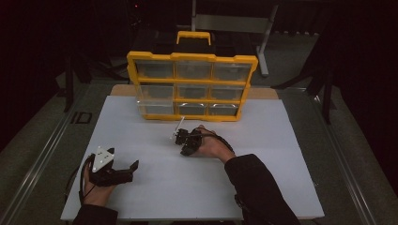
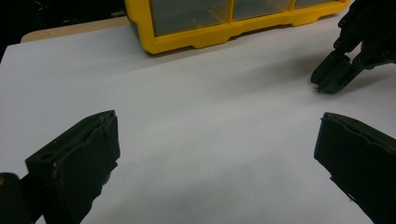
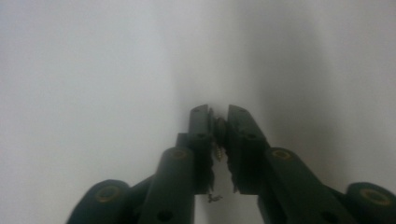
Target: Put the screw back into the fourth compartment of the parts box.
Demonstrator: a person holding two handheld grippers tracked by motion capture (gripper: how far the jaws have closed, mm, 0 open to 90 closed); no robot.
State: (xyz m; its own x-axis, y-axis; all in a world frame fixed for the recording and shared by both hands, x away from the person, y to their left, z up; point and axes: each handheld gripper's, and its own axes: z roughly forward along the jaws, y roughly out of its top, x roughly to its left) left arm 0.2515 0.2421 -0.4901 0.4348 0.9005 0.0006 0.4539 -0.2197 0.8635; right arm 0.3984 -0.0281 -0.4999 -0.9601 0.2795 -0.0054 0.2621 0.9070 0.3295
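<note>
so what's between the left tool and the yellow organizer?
Nothing: in the left gripper view only bare white board runs from the open left tool up to the yellow organizer. The high view agrees.

No text, label, brand, number or sign can be read in any of the views. The yellow organizer case (image 1: 192,86) bears no legible marking on its frame or its clear compartment fronts, the white table surface (image 1: 197,183) is plain, and the black jaws of the grippers carry no readable print.
</note>
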